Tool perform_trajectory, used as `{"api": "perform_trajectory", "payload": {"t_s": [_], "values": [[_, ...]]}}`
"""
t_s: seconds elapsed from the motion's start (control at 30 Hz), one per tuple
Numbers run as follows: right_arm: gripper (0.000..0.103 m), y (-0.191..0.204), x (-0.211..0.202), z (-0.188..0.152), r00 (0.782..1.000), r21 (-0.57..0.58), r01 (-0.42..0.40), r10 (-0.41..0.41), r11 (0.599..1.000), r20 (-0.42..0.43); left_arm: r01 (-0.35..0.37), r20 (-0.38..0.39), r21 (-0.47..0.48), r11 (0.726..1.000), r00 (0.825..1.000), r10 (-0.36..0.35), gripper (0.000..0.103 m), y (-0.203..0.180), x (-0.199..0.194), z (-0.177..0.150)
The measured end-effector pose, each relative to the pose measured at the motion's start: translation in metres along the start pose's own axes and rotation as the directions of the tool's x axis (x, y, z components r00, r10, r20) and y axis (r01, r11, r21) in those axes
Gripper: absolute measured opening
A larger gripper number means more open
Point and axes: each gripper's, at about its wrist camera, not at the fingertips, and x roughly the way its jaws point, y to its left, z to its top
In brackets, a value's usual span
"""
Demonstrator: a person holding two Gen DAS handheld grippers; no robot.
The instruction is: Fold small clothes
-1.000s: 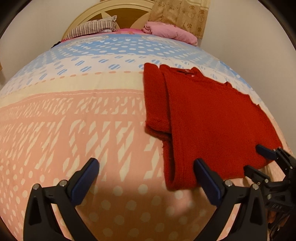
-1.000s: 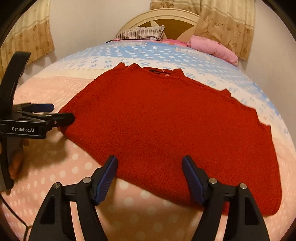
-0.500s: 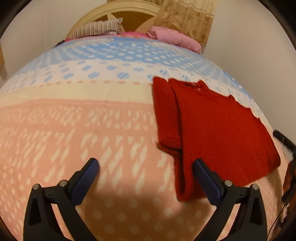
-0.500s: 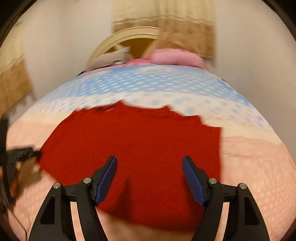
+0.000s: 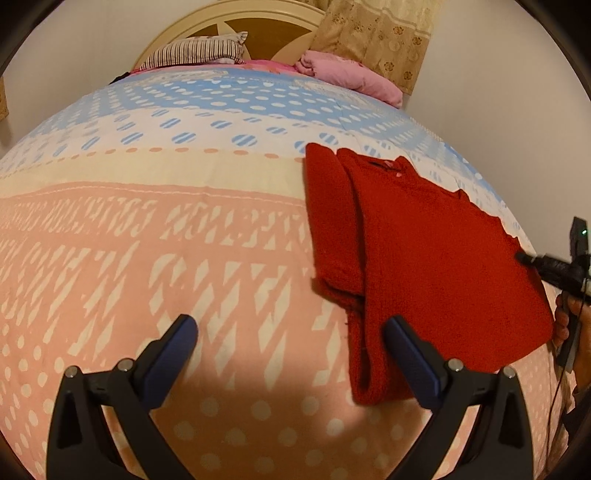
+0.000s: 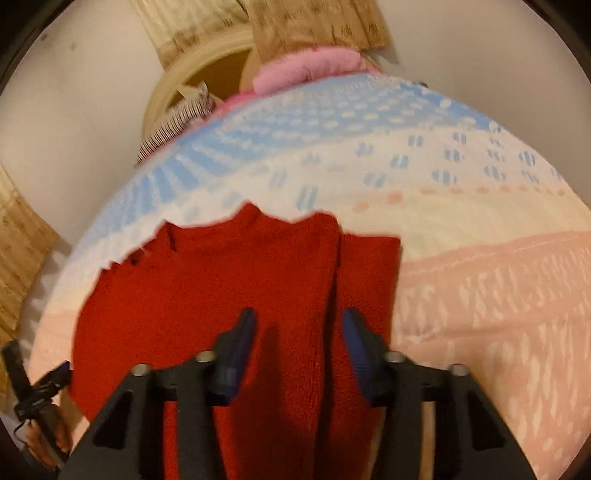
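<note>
A red knit sweater lies flat on the bed at the right of the left wrist view, with one sleeve folded along its left side. My left gripper is open above the bedspread, and its right finger overlaps the sweater's near left corner. My right gripper hovers over the sweater, straddling the edge where the body lies over a folded strip. Its jaws are closing with red fabric between them; the pads still stand apart. From the left wrist view the right gripper sits at the sweater's right edge.
The bedspread is pink, cream and blue. A striped pillow, a pink pillow and a cream headboard are at the far end. Walls and a curtain stand behind. The left gripper and a hand show at the right wrist view's lower left.
My right gripper swept rightward along the sweater's near edge to its right side, rolled, and its jaws narrowed. The left gripper stayed almost still and open.
</note>
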Motion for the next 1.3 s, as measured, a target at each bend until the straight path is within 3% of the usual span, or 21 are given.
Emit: {"api": "perform_trajectory", "payload": {"t_s": [0.03, 0.07, 0.2, 0.43, 0.5, 0.57, 0.63, 0.77, 0.83, 0.93, 1.07, 1.17, 1.3], "values": [[0.010, 0.000, 0.001, -0.002, 1.000, -0.009, 0.010, -0.010, 1.000, 0.001, 0.004, 0.002, -0.005, 1.000, 1.000, -0.004, 0.103, 0.000, 0.000, 0.000], [0.007, 0.001, -0.003, -0.005, 1.000, -0.019, 0.019, -0.019, 1.000, 0.024, 0.005, 0.004, -0.007, 1.000, 1.000, -0.005, 0.103, 0.001, -0.001, 0.000], [0.006, -0.019, -0.009, -0.007, 0.998, 0.047, 0.034, -0.036, 0.998, 0.043, -0.012, 0.002, 0.005, 1.000, 1.000, 0.012, 0.103, -0.002, 0.001, -0.001], [0.007, -0.008, -0.012, -0.010, 0.993, 0.015, 0.115, -0.115, 0.993, 0.030, 0.010, 0.006, -0.015, 1.000, 1.000, -0.010, 0.103, 0.005, -0.008, 0.003], [0.018, 0.001, -0.025, -0.011, 0.981, -0.007, 0.184, -0.184, 0.983, 0.056, 0.031, 0.000, -0.020, 0.999, 1.000, -0.031, 0.103, 0.008, -0.013, 0.006], [0.045, 0.014, -0.043, -0.013, 0.966, -0.043, 0.236, -0.230, 0.971, 0.115, 0.056, 0.007, -0.017, 0.998, 0.998, -0.056, 0.103, 0.010, -0.018, 0.015], [0.047, 0.035, -0.063, -0.019, 0.970, -0.095, 0.189, -0.171, 0.977, 0.172, 0.071, 0.001, -0.014, 0.997, 0.997, -0.071, 0.103, 0.010, -0.017, 0.025], [0.047, 0.106, -0.069, -0.044, 0.988, -0.256, 0.053, -0.012, 0.965, 0.157, 0.086, -0.015, 0.008, 0.996, 0.996, -0.086, 0.103, 0.000, 0.001, 0.047], [0.047, 0.151, -0.062, -0.065, 0.992, -0.370, -0.006, 0.053, 0.929, 0.118, 0.105, -0.033, 0.005, 0.994, 0.994, -0.105, 0.103, -0.003, 0.012, 0.054], [0.047, 0.211, -0.049, -0.101, 0.990, -0.537, -0.049, 0.111, 0.842, 0.084, 0.128, -0.060, -0.022, 0.991, 0.990, -0.130, 0.103, -0.005, 0.031, 0.063], [0.047, 0.269, -0.032, -0.145, 0.989, -0.713, 0.002, 0.104, 0.701, 0.106, 0.130, -0.079, -0.030, 0.991, 0.988, -0.132, 0.103, -0.006, 0.048, 0.072], [0.047, 0.286, -0.018, -0.157, 0.992, -0.749, 0.002, 0.094, 0.662, 0.086, 0.150, -0.088, -0.029, 0.988, 0.984, -0.152, 0.102, -0.008, 0.056, 0.079], [0.047, 0.295, -0.009, -0.158, 0.993, -0.761, 0.046, 0.056, 0.647, 0.108, 0.171, -0.090, -0.004, 0.985, 0.981, -0.171, 0.098, -0.012, 0.064, 0.086]]}}
